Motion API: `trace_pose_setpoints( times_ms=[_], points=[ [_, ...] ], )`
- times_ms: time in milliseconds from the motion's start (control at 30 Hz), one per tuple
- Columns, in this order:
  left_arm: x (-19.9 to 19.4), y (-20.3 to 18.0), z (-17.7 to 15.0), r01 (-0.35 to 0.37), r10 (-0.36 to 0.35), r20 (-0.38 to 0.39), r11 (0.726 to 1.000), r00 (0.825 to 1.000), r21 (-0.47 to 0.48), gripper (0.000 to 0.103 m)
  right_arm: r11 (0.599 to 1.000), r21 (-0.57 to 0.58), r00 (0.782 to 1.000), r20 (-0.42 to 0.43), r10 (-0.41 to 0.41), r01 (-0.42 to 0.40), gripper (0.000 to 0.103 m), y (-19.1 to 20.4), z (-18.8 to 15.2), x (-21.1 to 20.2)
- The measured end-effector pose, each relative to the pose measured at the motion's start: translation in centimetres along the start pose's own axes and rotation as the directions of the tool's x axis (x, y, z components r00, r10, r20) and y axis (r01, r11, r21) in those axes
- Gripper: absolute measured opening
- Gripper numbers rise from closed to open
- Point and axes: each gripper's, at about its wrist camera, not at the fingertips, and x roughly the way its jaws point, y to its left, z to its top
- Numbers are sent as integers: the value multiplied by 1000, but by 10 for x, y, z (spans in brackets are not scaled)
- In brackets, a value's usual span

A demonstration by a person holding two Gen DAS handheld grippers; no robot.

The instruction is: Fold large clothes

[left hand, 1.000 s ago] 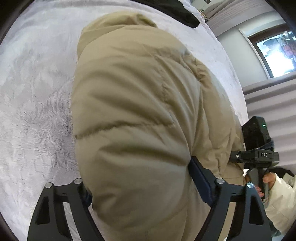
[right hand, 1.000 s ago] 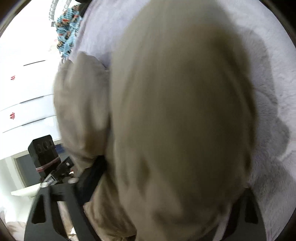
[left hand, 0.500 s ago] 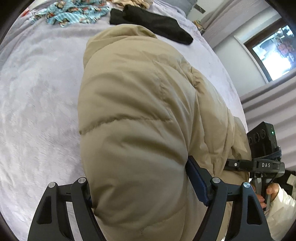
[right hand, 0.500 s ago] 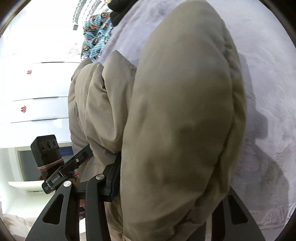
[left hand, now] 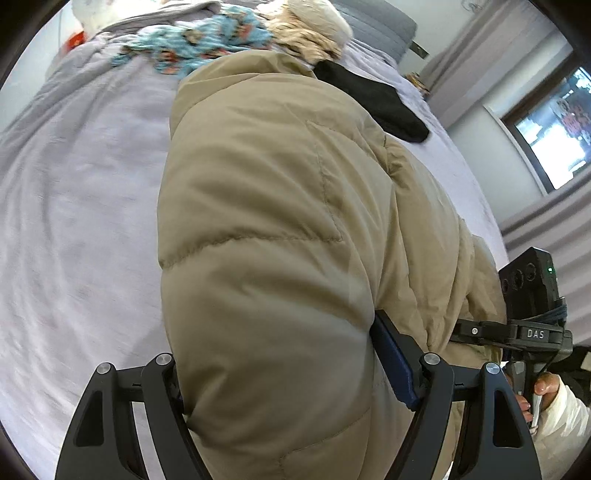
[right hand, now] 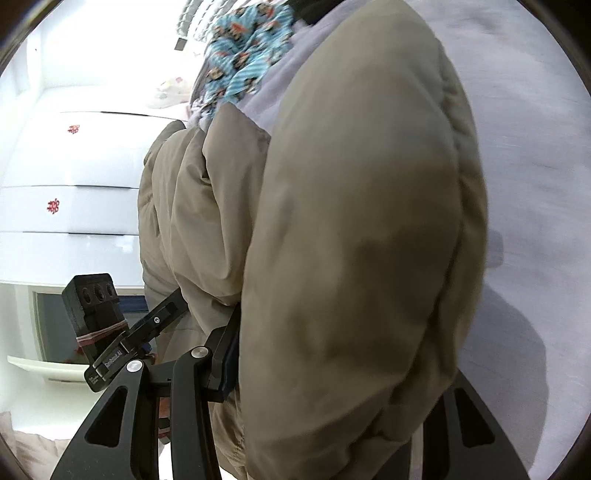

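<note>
A large tan puffer jacket [left hand: 280,229] hangs bunched over the lilac bed cover [left hand: 74,221]. My left gripper [left hand: 284,373] is shut on a thick fold of the jacket, which fills the space between its fingers. My right gripper [right hand: 332,354] is shut on another thick fold of the same jacket [right hand: 362,240]; its right finger is mostly hidden by cloth. The right gripper's body also shows in the left wrist view [left hand: 532,325], and the left gripper's body shows in the right wrist view [right hand: 110,332].
At the bed's far end lie a blue patterned garment [left hand: 199,44], a black garment [left hand: 380,103] and a cream fluffy item [left hand: 310,33]. A window [left hand: 554,125] and curtains are to the right. White drawers [right hand: 66,177] stand on the left of the right wrist view.
Both grippers have lifted and tilted with the jacket held in them. More of the bed's far end and its piled garments has come into view.
</note>
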Motion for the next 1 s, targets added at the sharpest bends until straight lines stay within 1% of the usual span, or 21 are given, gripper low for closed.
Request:
trace_pose_setpoints(
  times_ms=[67, 200, 300, 367, 433, 467, 500, 533, 567, 600, 667, 700, 733, 767, 800, 833, 867, 900, 933, 967, 1000],
  points=[
    [0, 31, 10, -29, 29, 5, 1000, 1000, -6, 80, 1000, -10, 1000, -1, 6, -6, 49, 6, 16, 22],
    [13, 95, 25, -76, 76, -2, 996, 997, -45, 80, 999, -38, 1000, -19, -15, 15, 49, 24, 30, 69],
    [36, 127, 28, -78, 77, -6, 994, 997, -83, 80, 996, -77, 998, -35, -56, 54, 49, 22, 43, 91],
    [50, 144, 25, -55, 55, -1, 992, 998, -111, 87, 993, -83, 995, -43, -89, 85, 50, 16, 46, 101],
    [58, 152, 21, -41, 42, 7, 993, 999, -113, 93, 992, -70, 992, -51, -113, 109, 54, 1, 50, 106],
    [63, 156, 20, -37, 38, 12, 993, 999, -108, 95, 992, -55, 992, -53, -116, 113, 58, -7, 50, 108],
    [66, 157, 18, -31, 33, 12, 994, 999, -108, 96, 992, -44, 991, -57, -119, 117, 64, -13, 51, 107],
    [69, 159, 16, -26, 27, 5, 992, 1000, -120, 97, 991, -25, 990, -60, -131, 129, 66, -24, 49, 104],
    [70, 159, 17, -23, 23, -5, 991, 1000, -135, 97, 991, -2, 989, -60, -134, 134, 68, -21, 55, 113],
    [67, 158, 18, -34, 33, -9, 990, 999, -138, 97, 990, 24, 989, -59, -139, 140, 69, -24, 58, 108],
    [55, 152, 19, -93, 95, 8, 990, 995, -109, 96, 982, 40, 982, -41, -183, 184, 69, -28, 56, 88],
    [44, 146, 17, -132, 135, 29, 987, 990, -87, 96, 974, 26, 974, -27, -224, 225, 68, -22, 53, 75],
    [34, 140, 15, -146, 150, 43, 987, 988, -72, 96, 964, 6, 964, -9, -265, 265, 68, -11, 53, 63],
    [20, 138, 10, -150, 154, 64, 987, 986, -63, 96, 957, -16, 957, 12, -289, 289, 68, 11, 44, 62],
    [11, 138, 7, -152, 156, 75, 986, 985, -65, 96, 948, -44, 949, 41, -314, 316, 63, 42, 27, 67],
    [4, 138, 4, -154, 159, 82, 986, 984, -68, 96, 936, -82, 938, 81, -337, 343, 55, 54, 18, 49],
    [-6, 138, -1, -162, 168, 91, 984, 982, -69, 96, 929, -103, 933, 103, -345, 355, 39, 60, 14, 38],
    [-12, 138, -6, -169, 175, 95, 983, 980, -70, 96, 925, -120, 930, 122, -348, 362, 30, 69, 6, 30],
    [-16, 138, -9, -174, 181, 98, 982, 979, -71, 96, 927, -137, 933, 139, -332, 350, 27, 78, -2, 21],
    [-19, 137, -14, -181, 188, 99, 981, 977, -70, 96, 935, -153, 943, 148, -297, 319, 24, 91, -9, 17],
    [-20, 134, -19, -194, 200, 96, 979, 975, -62, 96, 939, -174, 950, 148, -273, 297, 24, 107, -14, 19]
  ],
)
